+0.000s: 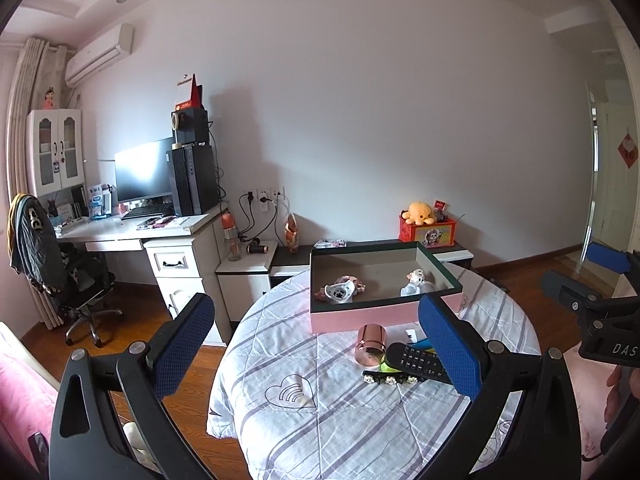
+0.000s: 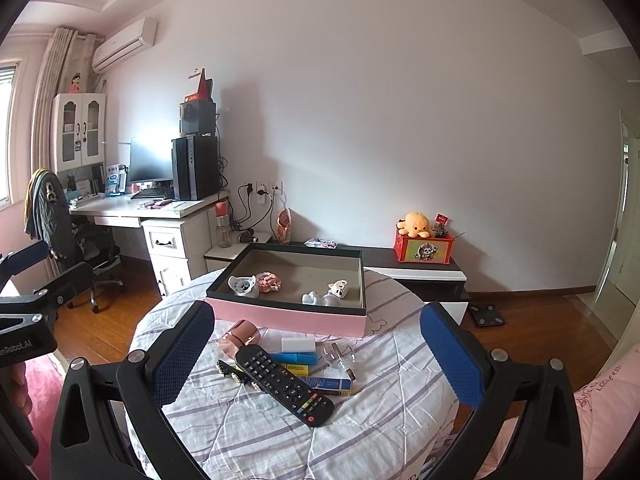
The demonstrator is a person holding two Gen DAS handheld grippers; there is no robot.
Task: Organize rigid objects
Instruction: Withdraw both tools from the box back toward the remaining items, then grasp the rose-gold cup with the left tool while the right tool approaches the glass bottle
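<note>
A pink open box (image 1: 360, 314) (image 2: 292, 314) stands at the far side of the round table with striped cloth (image 1: 304, 412) (image 2: 248, 432). It holds a few small items, among them a white figurine (image 2: 338, 290) and a white mask-like piece (image 2: 242, 285). In front of it lie a rose-gold cup (image 1: 370, 344) (image 2: 239, 338), a black remote (image 1: 418, 362) (image 2: 284, 384), a black hair clip (image 1: 390, 379) (image 2: 232, 372), a blue marker (image 2: 298, 357), a white block (image 2: 298, 345) and a small carton (image 2: 326, 385). My left gripper (image 1: 316, 344) is open above the table. My right gripper (image 2: 316, 352) is open above the remote.
A desk (image 1: 132, 228) with monitor and computer tower, and an office chair (image 1: 60, 276), stand at the left. A low cabinet (image 2: 420, 276) behind the table carries a red box with an orange plush (image 2: 416, 224). Pink bedding (image 2: 600, 412) lies at the right.
</note>
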